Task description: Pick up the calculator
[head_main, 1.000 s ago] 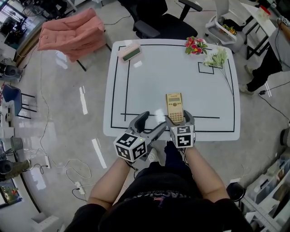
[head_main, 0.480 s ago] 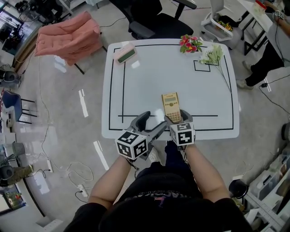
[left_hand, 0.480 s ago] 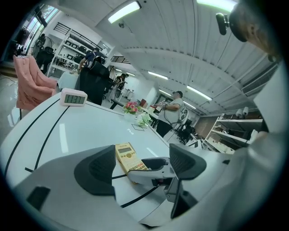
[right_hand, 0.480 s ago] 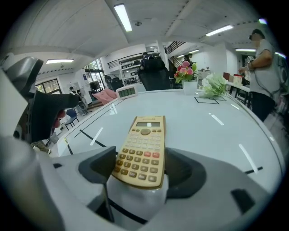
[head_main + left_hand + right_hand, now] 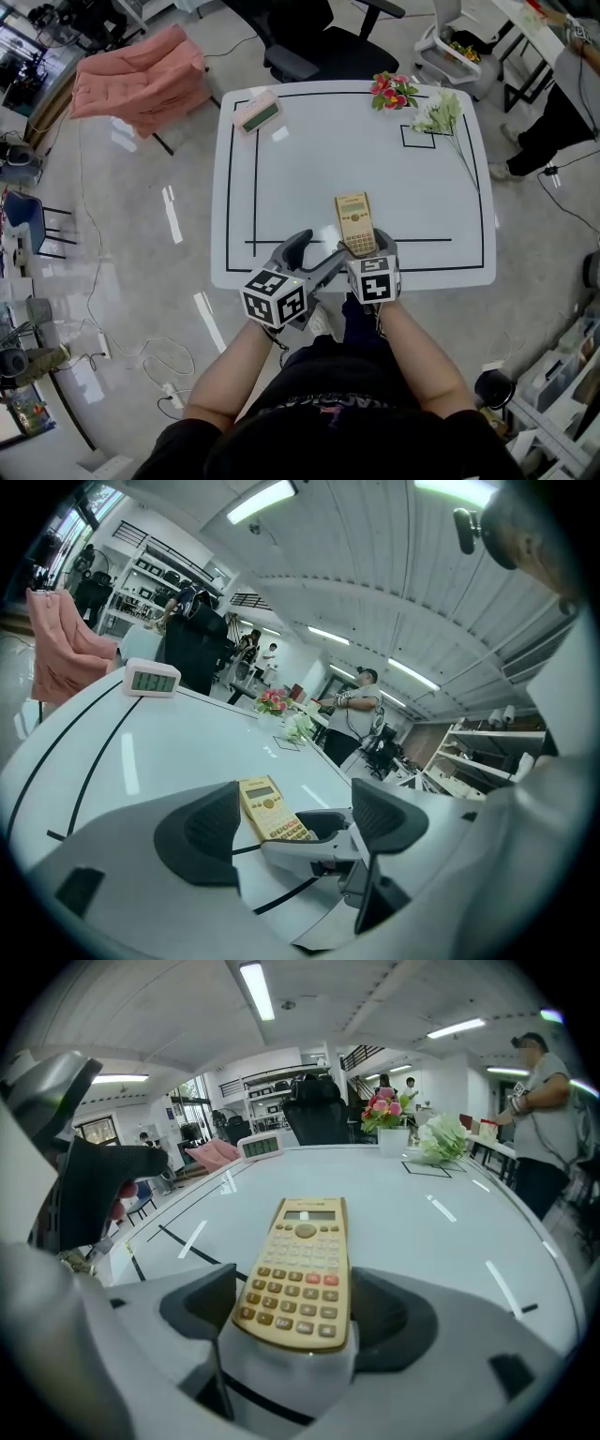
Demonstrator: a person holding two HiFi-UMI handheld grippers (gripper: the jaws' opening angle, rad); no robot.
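Right gripper (image 5: 298, 1309) has its jaws opening around the near end of the flat beige plastic calculator (image 5: 300, 1260), which lies on the white table (image 5: 309, 159) by its front edge. Left gripper (image 5: 312, 256), just beside it, is spread wide and empty.

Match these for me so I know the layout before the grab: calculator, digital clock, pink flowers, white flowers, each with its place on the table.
Things:
1. calculator
2. digital clock
3. pink flowers
4. white flowers

Places on the table, seen from the head view:
A. far right corner, beside the small taped square
B. far left corner
C. lying across the near black tape line
D. far edge, right of middle

Pairs: 1-C, 2-B, 3-D, 4-A
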